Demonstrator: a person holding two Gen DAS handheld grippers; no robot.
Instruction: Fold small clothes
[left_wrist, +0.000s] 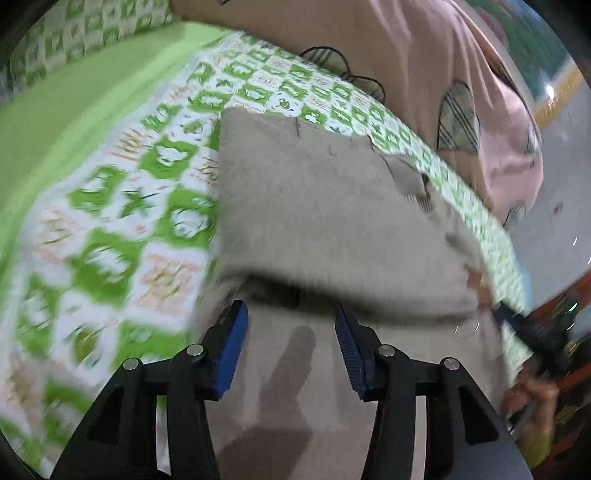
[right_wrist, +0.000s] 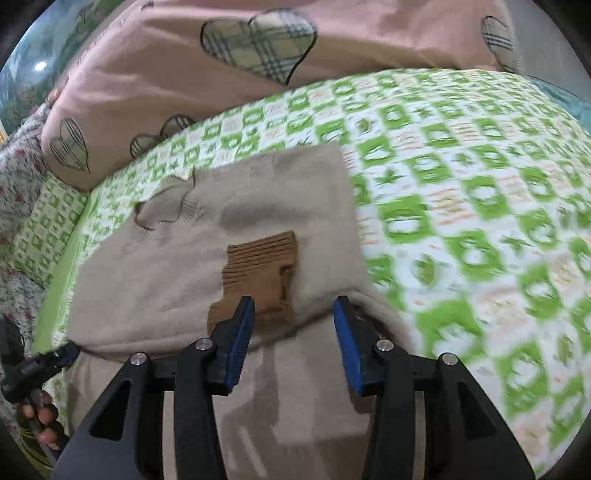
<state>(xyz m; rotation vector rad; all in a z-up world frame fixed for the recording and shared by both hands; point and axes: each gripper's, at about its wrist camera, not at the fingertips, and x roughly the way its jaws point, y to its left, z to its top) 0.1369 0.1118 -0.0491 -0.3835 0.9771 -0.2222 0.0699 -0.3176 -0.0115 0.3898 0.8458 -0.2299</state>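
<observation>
Left wrist view first: the left gripper hangs over the beige garment with its blue pads apart at a middling width and nothing between them, only cloth below. The garment lies on the green-checked bedsheet, and its folded upper part runs straight ahead of the jaws toward the pink pillow. A fold edge crosses right in front of the pads, side to side. Off at the lower right the right gripper shows just past the garment's right edge, with a hand behind it. Open sheet to the left looks like plenty of room.

Right wrist view now: the right gripper is also parted at a middling width, gripping nothing, poised over the same fold edge. Just beyond its left pad sits the brown ribbed cuff lying on top of the garment, close enough that I cannot tell whether the pad brushes it. The garment's long run goes away toward the pillow. The left gripper waits at the cloth's left border. Wide bare sheet to the right; my read is both hands sit level along the near fold, equally placed for the next fold
</observation>
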